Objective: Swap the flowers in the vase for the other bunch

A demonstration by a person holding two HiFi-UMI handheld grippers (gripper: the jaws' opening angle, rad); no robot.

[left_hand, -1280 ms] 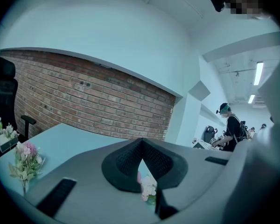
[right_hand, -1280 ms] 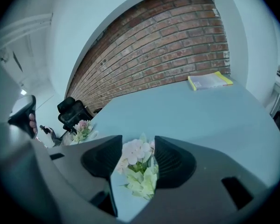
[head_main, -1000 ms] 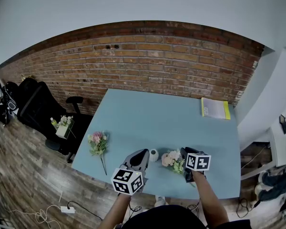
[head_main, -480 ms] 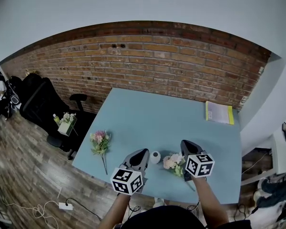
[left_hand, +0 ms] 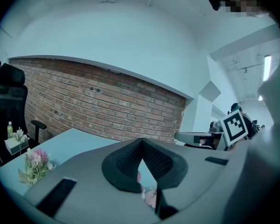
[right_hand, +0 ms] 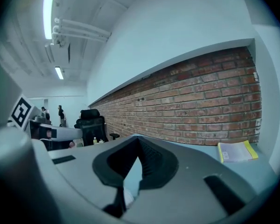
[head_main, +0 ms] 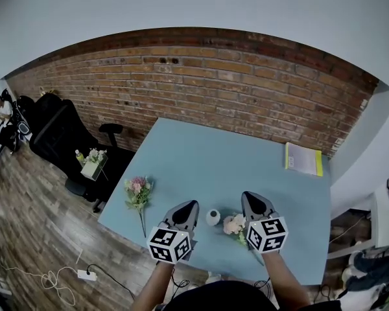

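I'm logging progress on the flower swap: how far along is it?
Done, it seems: the vase looks empty, and a pale bunch lies beside it on the table. In hand: nothing; the left hand-held gripper and right hand-held gripper are both shut and empty. Left: the pink bunch near the table's left edge is not yet picked up or put in the vase.

White vase (head_main: 212, 217) on blue table (head_main: 233, 154) between left gripper (head_main: 192, 203) and right gripper (head_main: 247, 195), pale flowers (head_main: 233, 224) alongside.
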